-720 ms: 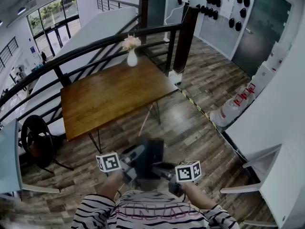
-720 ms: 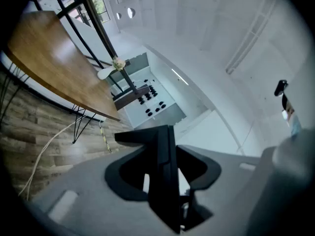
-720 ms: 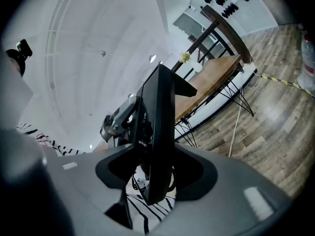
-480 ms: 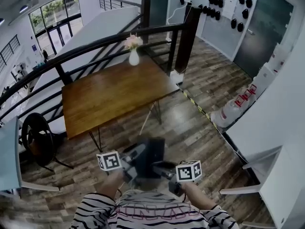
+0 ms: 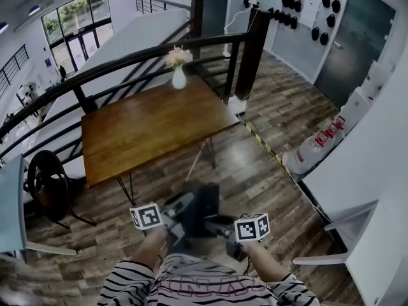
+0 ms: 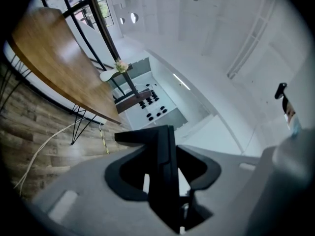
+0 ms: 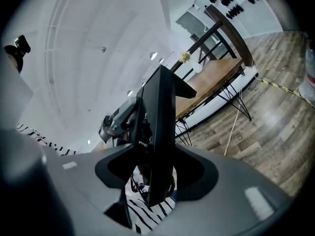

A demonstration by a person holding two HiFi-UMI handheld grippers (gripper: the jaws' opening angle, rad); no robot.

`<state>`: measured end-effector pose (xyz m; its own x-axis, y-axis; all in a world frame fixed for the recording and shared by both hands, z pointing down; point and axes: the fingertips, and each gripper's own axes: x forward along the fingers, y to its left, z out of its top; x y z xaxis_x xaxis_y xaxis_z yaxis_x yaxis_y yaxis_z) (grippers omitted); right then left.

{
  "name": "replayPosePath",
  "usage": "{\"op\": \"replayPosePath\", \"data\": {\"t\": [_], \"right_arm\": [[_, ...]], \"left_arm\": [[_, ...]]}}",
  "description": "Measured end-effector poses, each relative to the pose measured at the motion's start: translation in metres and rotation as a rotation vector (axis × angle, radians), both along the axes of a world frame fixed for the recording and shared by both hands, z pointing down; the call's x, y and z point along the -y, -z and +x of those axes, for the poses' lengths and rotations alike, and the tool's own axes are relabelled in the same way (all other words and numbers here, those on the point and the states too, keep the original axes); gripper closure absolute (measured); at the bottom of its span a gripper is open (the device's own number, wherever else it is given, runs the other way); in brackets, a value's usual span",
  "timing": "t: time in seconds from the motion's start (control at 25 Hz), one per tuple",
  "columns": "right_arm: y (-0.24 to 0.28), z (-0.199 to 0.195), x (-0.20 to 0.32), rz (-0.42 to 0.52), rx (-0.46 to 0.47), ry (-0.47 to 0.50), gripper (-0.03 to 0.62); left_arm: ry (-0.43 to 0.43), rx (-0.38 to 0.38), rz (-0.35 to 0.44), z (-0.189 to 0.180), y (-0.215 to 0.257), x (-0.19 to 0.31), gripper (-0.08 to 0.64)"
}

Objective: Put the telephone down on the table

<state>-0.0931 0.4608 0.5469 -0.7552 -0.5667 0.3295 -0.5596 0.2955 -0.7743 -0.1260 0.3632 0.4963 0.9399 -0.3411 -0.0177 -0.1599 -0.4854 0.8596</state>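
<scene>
little has moved since a moment ago. head view: the left hand-held gripper (image 5: 180, 210) and right hand-held gripper (image 5: 215, 227) still carry the telephone (image 5: 203, 203) in the air, well short of the desk (image 5: 146, 129).

left gripper view: its jaws pinch the dark telephone (image 6: 162, 171) edge-on, with the desk beyond it at upper left.

right gripper view: its jaws likewise pinch the telephone (image 7: 160, 127), with the desk behind it.
</scene>
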Motion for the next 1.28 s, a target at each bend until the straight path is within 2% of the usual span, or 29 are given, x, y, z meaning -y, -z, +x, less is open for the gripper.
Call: {"op": "replayPosePath", "data": {"t": [0.16, 0.32, 0.44, 0.6, 0.8, 0.88, 0.96, 1.12, 1.28], "right_arm": [[-0.004, 0.007, 0.032, -0.008, -0.013, 0.001, 0.365], [-0.006, 0.014, 0.084, -0.009, -0.016, -0.006, 0.365], [-0.002, 0.017, 0.131, -0.009, -0.015, -0.019, 0.365], [0.001, 0.020, 0.196, -0.004, -0.026, -0.046, 0.365], [0.005, 0.025, 0.268, -0.002, -0.022, -0.081, 0.365], [0.005, 0.028, 0.294, 0.000, -0.017, -0.096, 0.365], [0.003, 0.031, 0.315, -0.002, -0.013, -0.103, 0.365], [-0.003, 0.040, 0.346, -0.014, -0.009, -0.097, 0.365], [-0.013, 0.059, 0.374, -0.030, -0.008, -0.075, 0.365]], "left_arm": [[-0.008, -0.056, 0.013, 0.009, 0.002, 0.033, 0.385], [0.007, -0.021, -0.007, 0.012, -0.007, 0.085, 0.385], [-0.019, -0.021, 0.017, 0.018, 0.000, 0.133, 0.385], [-0.026, 0.001, 0.000, 0.019, -0.004, 0.199, 0.385], [-0.082, -0.057, 0.020, 0.033, 0.010, 0.271, 0.385], [-0.080, -0.016, 0.009, 0.034, 0.004, 0.298, 0.385], [-0.077, 0.012, -0.009, 0.036, -0.002, 0.320, 0.385], [-0.065, 0.016, -0.037, 0.043, -0.012, 0.352, 0.385], [-0.059, -0.031, -0.039, 0.064, -0.014, 0.378, 0.385]]}}
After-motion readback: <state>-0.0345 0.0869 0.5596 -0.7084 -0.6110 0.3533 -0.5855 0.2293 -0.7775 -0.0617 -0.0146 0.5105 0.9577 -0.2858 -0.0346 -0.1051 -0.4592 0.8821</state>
